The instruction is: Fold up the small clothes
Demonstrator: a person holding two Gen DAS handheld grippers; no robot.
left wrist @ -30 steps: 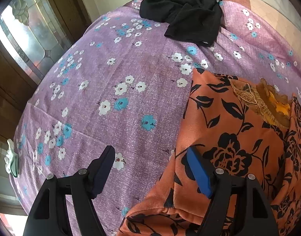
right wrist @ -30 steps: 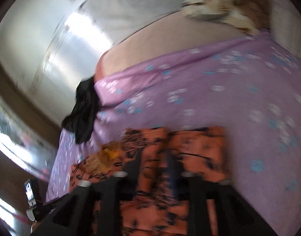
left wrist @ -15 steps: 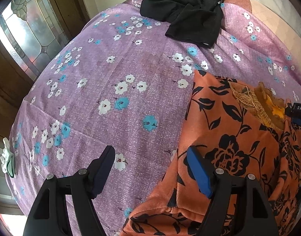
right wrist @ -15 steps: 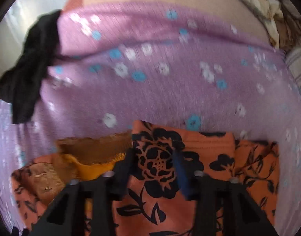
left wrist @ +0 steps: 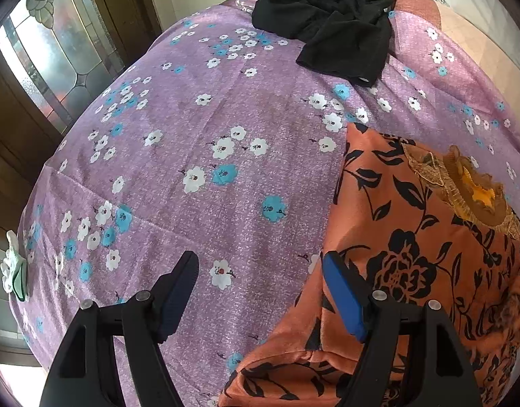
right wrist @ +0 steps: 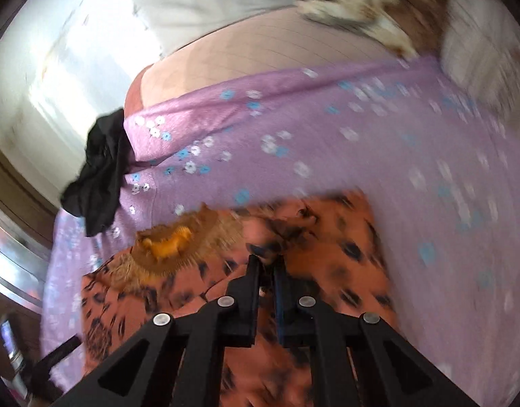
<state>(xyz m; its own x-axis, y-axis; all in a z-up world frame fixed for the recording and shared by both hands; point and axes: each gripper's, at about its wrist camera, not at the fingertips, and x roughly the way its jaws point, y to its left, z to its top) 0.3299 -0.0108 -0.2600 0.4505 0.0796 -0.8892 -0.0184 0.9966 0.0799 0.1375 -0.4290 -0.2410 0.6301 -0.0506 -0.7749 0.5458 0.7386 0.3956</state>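
Right wrist view: the right gripper (right wrist: 266, 266) pinches a raised fold of the orange, black-flowered cloth garment (right wrist: 331, 237), jaws closed on the fabric beside its frilled brown-and-yellow neckline (right wrist: 178, 240). The left gripper (left wrist: 260, 291) hovers with jaws wide apart and empty, straddling the garment's left edge, bare bedding ahead of it. The garment lies on a lilac bedsheet printed with white and blue blossoms (left wrist: 199, 129); a crumpled black cloth (left wrist: 338, 23) sits at its far edge, near a leaded-glass door (left wrist: 46, 61)
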